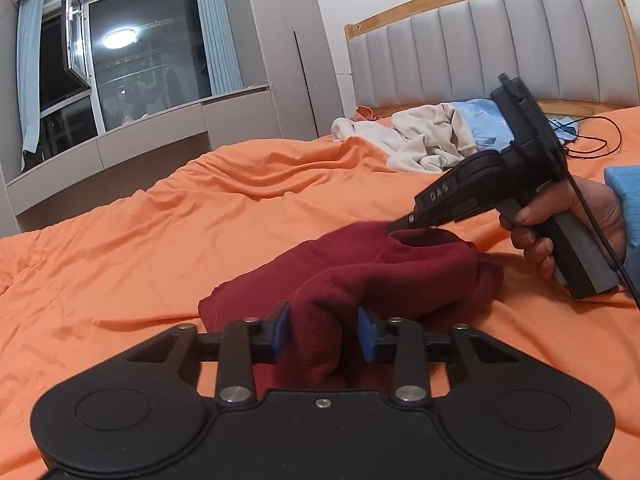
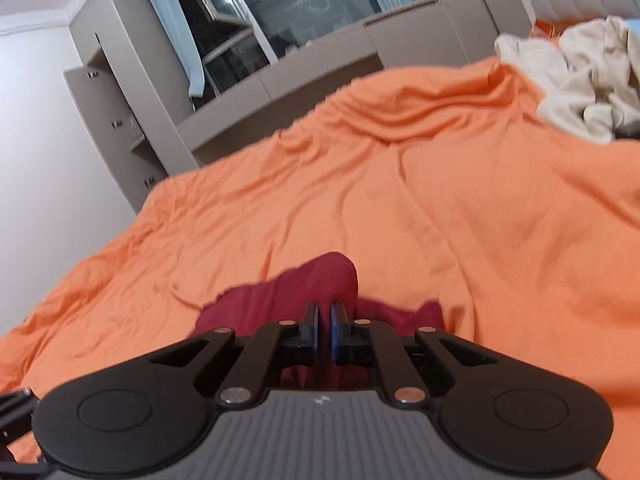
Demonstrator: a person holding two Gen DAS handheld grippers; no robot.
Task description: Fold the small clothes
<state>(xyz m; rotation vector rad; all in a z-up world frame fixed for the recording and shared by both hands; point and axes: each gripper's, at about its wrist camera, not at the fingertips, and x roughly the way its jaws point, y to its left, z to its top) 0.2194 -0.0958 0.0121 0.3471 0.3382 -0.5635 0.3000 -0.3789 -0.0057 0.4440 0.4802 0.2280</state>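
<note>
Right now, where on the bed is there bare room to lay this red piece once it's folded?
The orange cover lies bare between the red garment and the window-side cabinets. Crowded: the heap of pale clothes by the headboard, and the spot around both claws.

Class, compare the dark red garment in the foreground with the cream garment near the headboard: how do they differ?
The dark red knit garment lies near, gripped by both grippers; the cream crumpled garment lies far back by the headboard, untouched. Red is partly spread; cream is heaped. Both rest on the orange bedsheet.
</note>
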